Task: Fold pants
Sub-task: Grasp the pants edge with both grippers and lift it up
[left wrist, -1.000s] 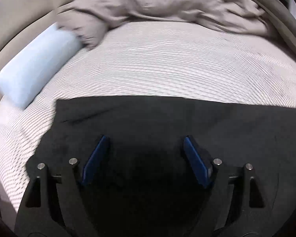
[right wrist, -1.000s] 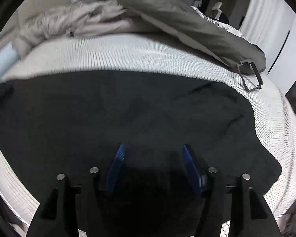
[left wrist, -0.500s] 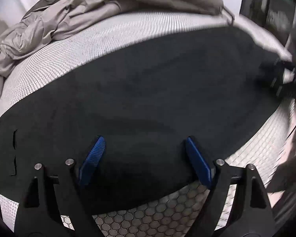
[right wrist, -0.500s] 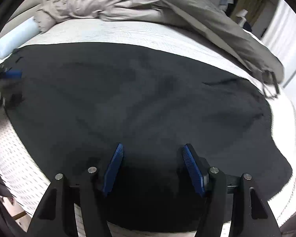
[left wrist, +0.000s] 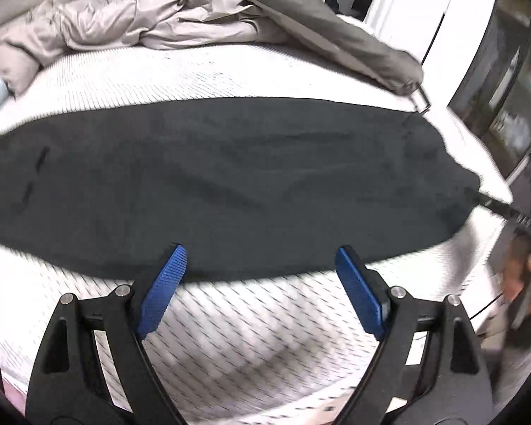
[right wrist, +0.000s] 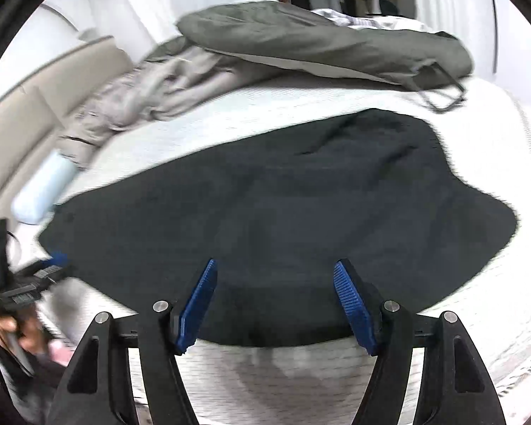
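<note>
**Both grippers open at the near edge of the pants**

The black pants [left wrist: 237, 184] lie flat across the white mattress [left wrist: 265, 336]. The left gripper [left wrist: 262, 265] hangs above the near hem, its blue fingers spread wide and holding nothing. The right gripper [right wrist: 276, 279] hovers over the pants' near part, fingers wide apart and empty too. A grey duvet [right wrist: 318, 46] lies behind.

My left gripper [left wrist: 262, 272] has matte black triangular arms with cut-out windows, silver round screw heads at the joints, and ribbed blue pads [left wrist: 163, 285]. My right gripper [right wrist: 276, 290] looks the same: black arms, silver screws, ridged blue pads [right wrist: 350, 304].
</note>
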The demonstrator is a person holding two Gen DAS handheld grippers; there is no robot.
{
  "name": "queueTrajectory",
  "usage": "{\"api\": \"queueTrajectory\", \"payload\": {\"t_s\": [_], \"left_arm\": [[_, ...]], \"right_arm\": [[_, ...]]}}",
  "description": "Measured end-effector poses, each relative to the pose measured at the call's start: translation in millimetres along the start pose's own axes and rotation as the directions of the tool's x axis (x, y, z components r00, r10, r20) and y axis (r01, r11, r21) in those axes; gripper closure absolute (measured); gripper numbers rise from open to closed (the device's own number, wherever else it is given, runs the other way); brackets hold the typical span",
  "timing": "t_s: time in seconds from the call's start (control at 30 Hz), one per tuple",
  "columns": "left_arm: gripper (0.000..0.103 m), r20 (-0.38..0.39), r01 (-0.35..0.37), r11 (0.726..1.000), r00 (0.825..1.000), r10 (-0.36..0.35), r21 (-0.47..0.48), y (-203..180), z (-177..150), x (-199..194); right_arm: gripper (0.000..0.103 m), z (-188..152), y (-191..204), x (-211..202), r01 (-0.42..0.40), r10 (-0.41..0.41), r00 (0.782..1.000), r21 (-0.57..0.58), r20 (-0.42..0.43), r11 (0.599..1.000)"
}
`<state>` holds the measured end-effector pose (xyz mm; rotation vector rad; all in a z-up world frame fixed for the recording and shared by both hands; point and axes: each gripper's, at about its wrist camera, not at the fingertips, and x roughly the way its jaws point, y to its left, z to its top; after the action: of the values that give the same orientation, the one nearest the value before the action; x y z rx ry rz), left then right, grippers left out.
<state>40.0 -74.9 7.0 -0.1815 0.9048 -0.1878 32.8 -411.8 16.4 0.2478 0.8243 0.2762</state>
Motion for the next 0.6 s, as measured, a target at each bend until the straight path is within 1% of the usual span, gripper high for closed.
{"api": "queueTrajectory", "payload": {"t_s": [0.03, 0.1, 0.17, 0.2, 0.23, 0.27, 0.33, 0.4, 0.47, 0.5, 0.53, 0.6], "left_arm": [[0.02, -0.006, 0.015, 1.0, 1.0, -0.016, -0.022, -3.2, -4.5, 0.0], [0.024, -0.022, 0.054, 0.996, 0.998, -0.056, -0.075, -2.0, -15.2, 1.0], [0.032, -0.056, 0.11, 0.983, 0.991, -0.12, -0.15, -4.8, -30.2, 2.0], [0.034, -0.06, 0.129, 0.977, 0.988, -0.141, -0.172, -5.9, -33.1, 3.9], [0.04, -0.059, 0.133, 0.976, 0.988, -0.145, -0.173, -6.4, -34.0, 6.5], [0.042, -0.051, 0.134, 0.977, 0.988, -0.144, -0.165, -9.1, -33.7, 8.0], [0.042, -0.044, 0.126, 0.98, 0.99, -0.134, -0.154, -16.0, -33.3, 12.2], [0.042, -0.047, 0.127, 0.972, 0.989, -0.139, -0.196, -18.3, -33.7, 20.2], [0.042, -0.045, 0.132, 0.963, 0.988, -0.146, -0.237, -14.4, -27.6, 31.7], [0.042, -0.049, 0.123, 0.96, 0.989, -0.139, -0.252, -13.7, -24.2, 37.6], [0.042, -0.056, 0.115, 0.955, 0.989, -0.135, -0.272, -12.6, -21.4, 43.0], [0.044, -0.037, 0.126, 0.943, 0.989, -0.145, -0.308, -12.5, -14.9, 50.3]], "right_arm": [[0.033, -5.7, 11.4, 3.4, -0.026, 0.026, 1.0, 0.015, -0.002, 1.0], [0.033, -19.6, 22.5, 9.3, -0.105, 0.106, 0.994, 0.066, -0.015, 0.992], [0.033, -33.9, 29.5, 18.2, -0.177, 0.181, 0.983, 0.105, -0.035, 0.979], [0.033, -42.2, 34.6, 20.0, -0.196, 0.202, 0.978, 0.115, -0.045, 0.974], [0.033, -51.9, 41.1, 20.5, -0.209, 0.217, 0.975, 0.124, -0.054, 0.97], [0.033, -61.1, 48.1, 20.0, -0.222, 0.232, 0.971, 0.136, -0.063, 0.965], [0.034, -74.8, 53.6, 25.0, -0.27, 0.285, 0.956, 0.174, -0.071, 0.947], [0.033, -82.2, 58.6, 28.7, -0.343, 0.362, 0.931, 0.222, -0.054, 0.913], [0.033, -89.0, 65.0, 31.1, -0.381, 0.399, 0.917, 0.262, -0.018, 0.887], [0.033, -89.3, 65.6, 35.0, -0.394, 0.412, 0.911, 0.282, -0.004, 0.875], [0.034, -88.3, 64.4, 41.8, -0.418, 0.435, 0.9, 0.325, 0.023, 0.848], [0.044, -85.7, 63.4, 53.9, -0.473, 0.49, 0.868, 0.415, 0.073, 0.777]]}}
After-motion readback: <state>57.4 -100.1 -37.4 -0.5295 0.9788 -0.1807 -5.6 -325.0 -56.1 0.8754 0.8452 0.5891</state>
